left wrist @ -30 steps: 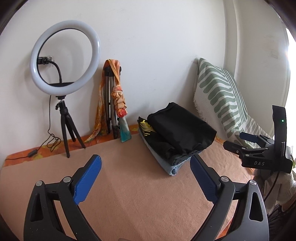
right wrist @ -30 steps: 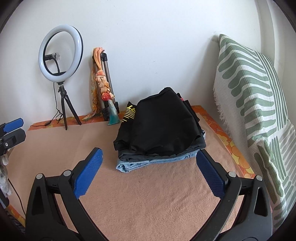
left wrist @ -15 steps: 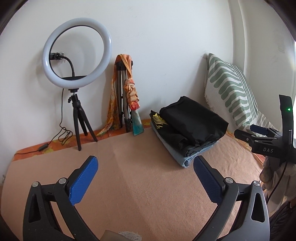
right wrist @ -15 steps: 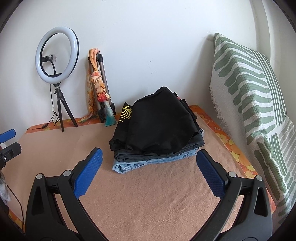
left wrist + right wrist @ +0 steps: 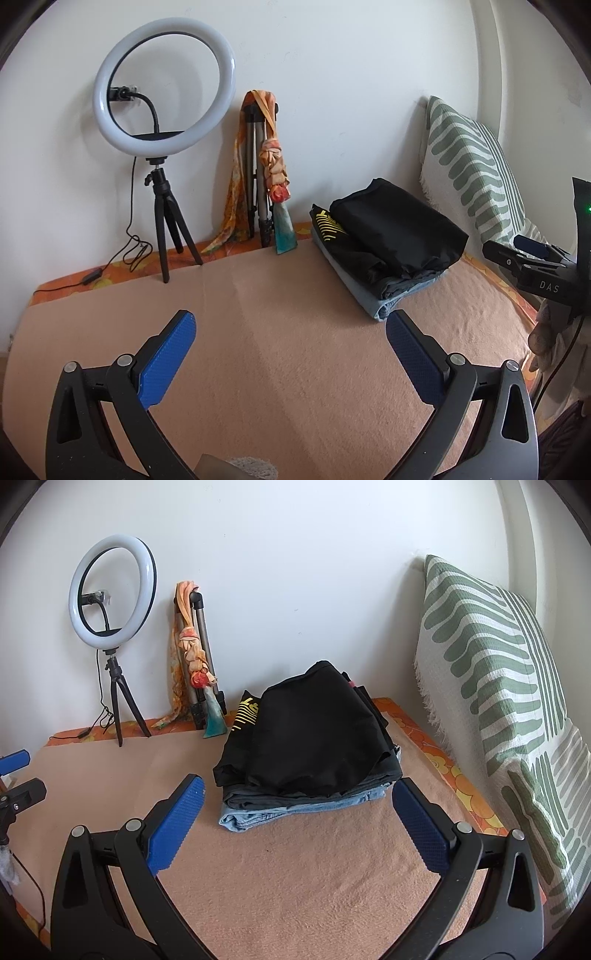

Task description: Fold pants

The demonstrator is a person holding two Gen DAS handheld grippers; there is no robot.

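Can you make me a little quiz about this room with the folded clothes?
1. True or false: the left gripper is squeezing a piece of clothing.
2. What colour is the bottom piece in the stack? A) red B) light blue C) green
3. What hangs on the tripod leaning against the wall?

Key
1. False. Both it and the right gripper are open with nothing between the pads; the left one's jaws have just been opening.
2. B. Light blue denim lies under the black pieces.
3. An orange scarf, next to the ring light.
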